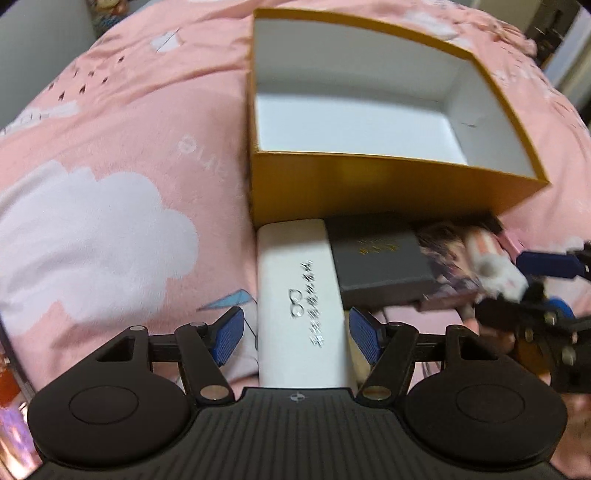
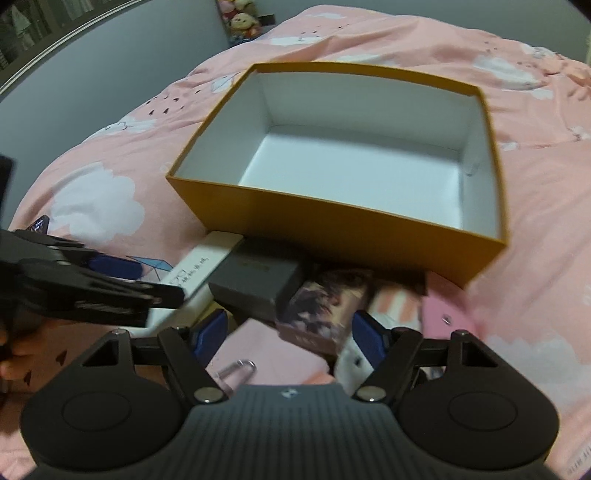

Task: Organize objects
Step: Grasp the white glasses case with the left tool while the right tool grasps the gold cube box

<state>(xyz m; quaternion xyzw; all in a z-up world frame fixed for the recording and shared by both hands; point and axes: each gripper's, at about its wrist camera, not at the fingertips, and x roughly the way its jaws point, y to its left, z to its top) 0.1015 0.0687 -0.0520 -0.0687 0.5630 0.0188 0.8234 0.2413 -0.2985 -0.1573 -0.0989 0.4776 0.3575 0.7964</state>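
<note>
An open yellow box (image 1: 388, 184) with a white, empty inside stands on the pink bed; it also shows in the right wrist view (image 2: 332, 236). In front of it lie a long white case (image 1: 299, 295), a grey box (image 1: 376, 262) and a dark picture box (image 1: 443, 266). My left gripper (image 1: 295, 332) is open, its blue pads on either side of the white case (image 2: 199, 269). My right gripper (image 2: 288, 332) is open around the near end of the picture box (image 2: 321, 314), beside the grey box (image 2: 258, 284).
A pink and white striped item (image 2: 399, 306) and a pink flat item (image 2: 447, 314) lie right of the picture box. A metal clip (image 2: 236, 369) lies near my right gripper. Pink cloud-print bedding (image 1: 110, 147) surrounds everything. Plush toys (image 2: 243, 18) sit far back.
</note>
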